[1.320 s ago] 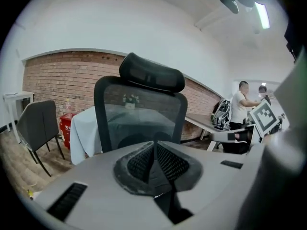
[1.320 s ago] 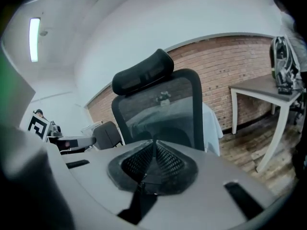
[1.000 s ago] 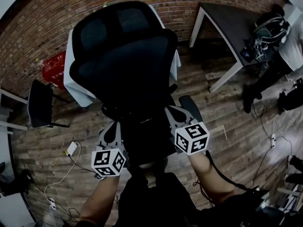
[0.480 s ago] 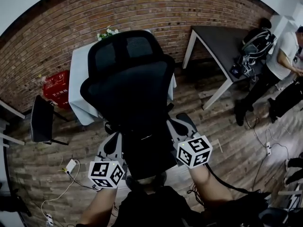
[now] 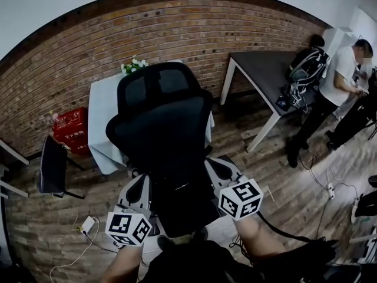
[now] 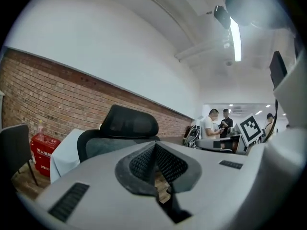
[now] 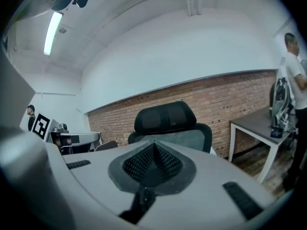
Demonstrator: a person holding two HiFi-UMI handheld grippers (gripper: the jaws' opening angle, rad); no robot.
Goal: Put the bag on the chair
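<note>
Currently both grippers flank the lower part of the chair (image 5: 159, 122), one on each side.

Left gripper (image 5: 143, 183): jaws together. In the left gripper view the pads meet in a closed seam. A dark strip is nipped at the near end of the seam and runs down out of frame.

Right gripper (image 5: 213, 166): same reading in the right gripper view. The jaws are closed, with a dark strip caught at the near end.

Bag (image 5: 185, 208): the black mass slung between the two grippers, just in front of the chair back and lower than it in the head view. It is black on black, so its edge against the chair seat cannot be traced.

Chair: black mesh, upright, headrest on top, its backrest facing both gripper cameras.

Behind the chair: white-draped table (image 5: 100, 122) with flowers (image 5: 134, 65) at its far edge, then the brick wall (image 5: 177, 28).

Left of the chair: red crate (image 5: 70, 128) by the wall, and a small black chair (image 5: 52, 167) nearer the camera.

Right of the chair, well apart: grey table (image 5: 259, 69), with a person (image 5: 344, 69) standing at its far end.

Wood floor (image 5: 277, 170) lies under the chair.
</note>
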